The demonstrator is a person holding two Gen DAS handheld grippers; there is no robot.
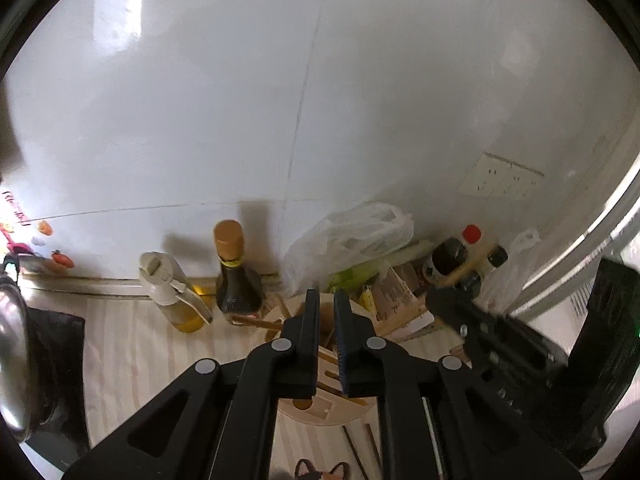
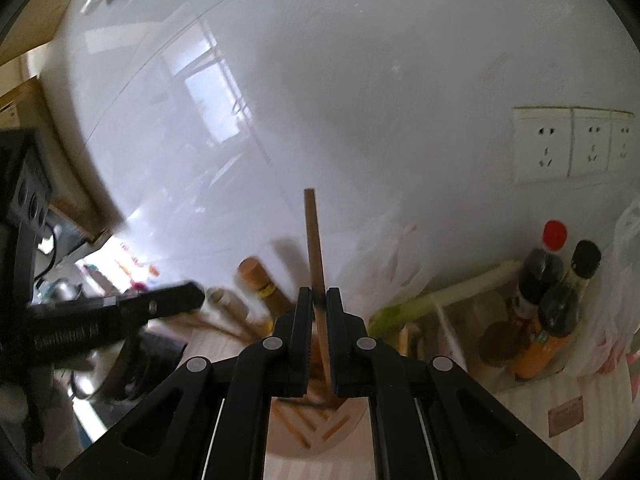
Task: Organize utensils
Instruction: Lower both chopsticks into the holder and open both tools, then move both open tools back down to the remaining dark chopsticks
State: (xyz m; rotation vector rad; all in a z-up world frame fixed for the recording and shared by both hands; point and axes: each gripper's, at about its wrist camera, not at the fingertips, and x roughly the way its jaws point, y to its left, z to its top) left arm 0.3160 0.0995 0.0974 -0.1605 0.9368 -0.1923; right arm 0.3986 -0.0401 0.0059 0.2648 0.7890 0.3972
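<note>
My right gripper (image 2: 319, 300) is shut on a brown wooden chopstick (image 2: 313, 240) that stands upright between its jaws, above a round wooden utensil holder (image 2: 352, 420) with slots. My left gripper (image 1: 327, 304) hovers over the same wooden holder (image 1: 320, 408); its jaws stand a narrow gap apart with nothing between them. Loose chopsticks (image 1: 360, 452) lie on the counter in front of the holder. The right gripper (image 1: 480, 332) shows at the right of the left wrist view, and the left gripper (image 2: 120, 312) shows at the left of the right wrist view.
A dark sauce bottle (image 1: 236, 276) and an oil spray bottle (image 1: 176, 296) stand by the white wall. A plastic bag with leeks (image 1: 352, 240), a knife block (image 1: 396, 296) and more bottles (image 2: 552, 300) crowd the corner. A metal pot (image 1: 12, 352) sits at the left.
</note>
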